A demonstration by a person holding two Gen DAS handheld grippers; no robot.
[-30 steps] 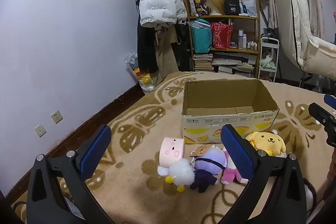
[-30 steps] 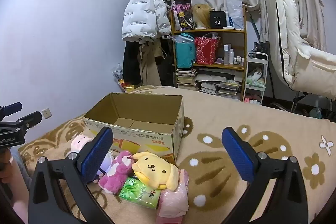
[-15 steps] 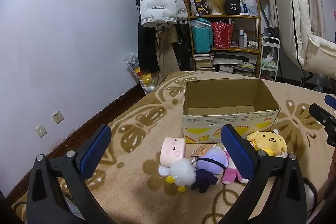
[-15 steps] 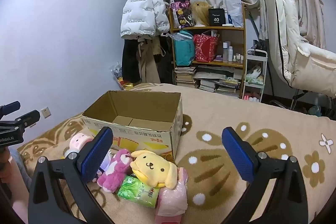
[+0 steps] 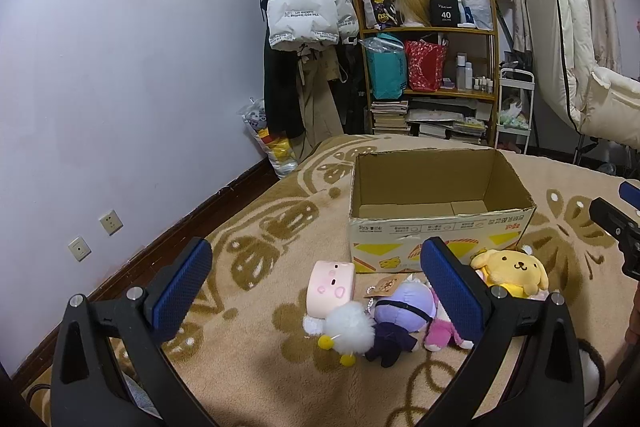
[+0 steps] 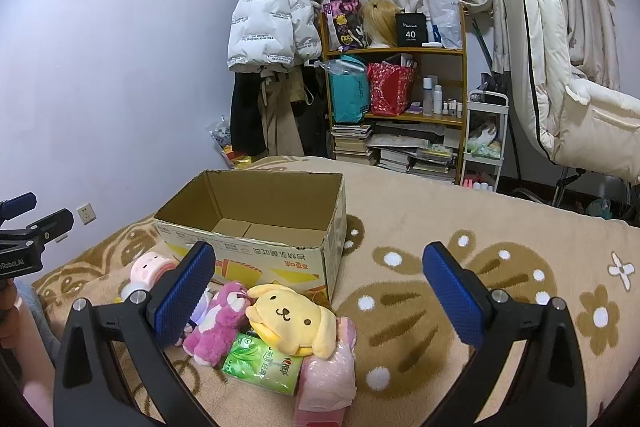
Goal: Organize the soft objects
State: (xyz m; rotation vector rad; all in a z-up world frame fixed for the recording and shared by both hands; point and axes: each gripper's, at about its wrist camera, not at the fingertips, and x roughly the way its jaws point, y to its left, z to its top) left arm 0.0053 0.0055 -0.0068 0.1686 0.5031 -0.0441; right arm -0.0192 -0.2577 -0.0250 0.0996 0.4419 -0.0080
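Observation:
An open, empty cardboard box (image 5: 436, 227) (image 6: 256, 251) stands on the patterned blanket. In front of it lie soft toys: a pink block plush (image 5: 331, 282), a white pompom (image 5: 347, 327), a purple doll (image 5: 402, 315), a magenta plush (image 6: 218, 323) and a yellow dog plush (image 5: 508, 269) (image 6: 292, 321). A green tissue pack (image 6: 262, 363) and a pink wrapped pack (image 6: 328, 383) lie by the dog. My left gripper (image 5: 316, 287) is open above the pink block. My right gripper (image 6: 320, 299) is open above the dog plush. Both are empty.
A beige blanket (image 6: 480, 287) with brown patterns covers the surface. Behind stand a cluttered shelf (image 5: 432, 67), hanging coats (image 5: 304, 11) and a white padded chair (image 6: 560, 87). A wall (image 5: 120, 67) runs along the left.
Both grippers have drifted slightly; the box and toys sit a little lower and nearer in the right wrist view. Nothing was taken hold of.

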